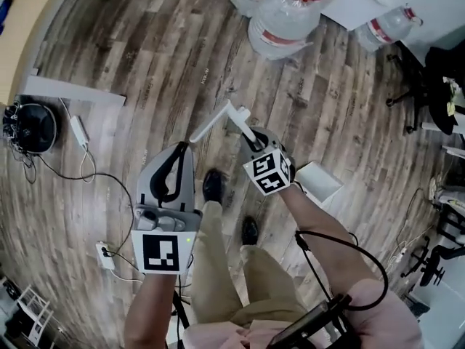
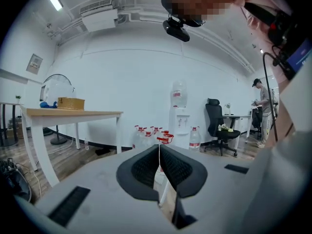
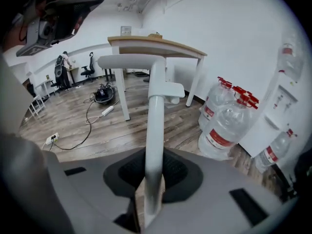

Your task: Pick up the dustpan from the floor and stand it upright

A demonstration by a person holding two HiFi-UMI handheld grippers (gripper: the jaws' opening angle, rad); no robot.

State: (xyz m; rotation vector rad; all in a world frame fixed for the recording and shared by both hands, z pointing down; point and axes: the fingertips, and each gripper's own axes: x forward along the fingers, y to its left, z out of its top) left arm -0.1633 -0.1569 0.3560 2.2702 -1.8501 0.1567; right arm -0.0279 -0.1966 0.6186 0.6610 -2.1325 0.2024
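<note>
Head view: the right hand-held gripper (image 1: 256,142) is clamped on the shaft of the one white long-handled dustpan (image 1: 317,182). Its T-shaped grip (image 1: 220,120) is up off the brown wood-plank floor (image 1: 145,42), and its pan sits low beside the person's right forearm. Whether the pan touches the floor I cannot tell. The left hand-held gripper (image 1: 179,151) is apart from the dustpan. At least three clear plastic water bottles (image 1: 280,22) lie toward the floor's far edge.

Left gripper view: the jaws are pressed together with nothing between them.

Right gripper view: both jaws squeeze the white shaft (image 3: 155,130), which rises nearly straight. The pick-up looks done. Settling the dustpan upright and letting go remain.
</note>
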